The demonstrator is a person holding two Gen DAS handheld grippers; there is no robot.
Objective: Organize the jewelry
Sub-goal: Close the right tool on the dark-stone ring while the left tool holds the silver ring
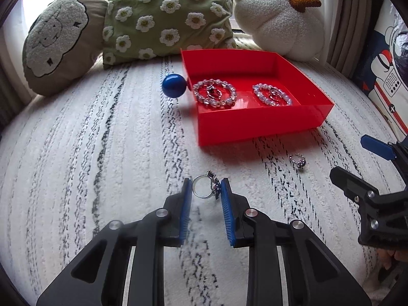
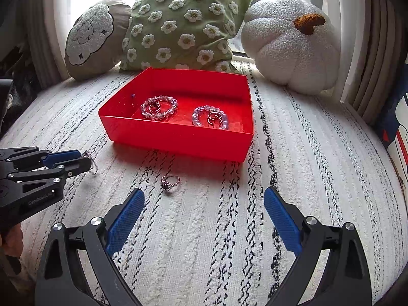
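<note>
A red tray on the white rug holds two clear bead bracelets, each with rings inside. My left gripper is shut on a silver ring with a blue stone, held just above the rug in front of the tray. It also shows in the right wrist view at the left. A second ring with a dark stone lies on the rug before the tray. My right gripper is open wide and empty, just behind that ring.
A blue ball knob sits on the tray's left side. A sheep cushion, a green flower pillow and a white pumpkin pillow line the back by the window. A printed cushion is at the right.
</note>
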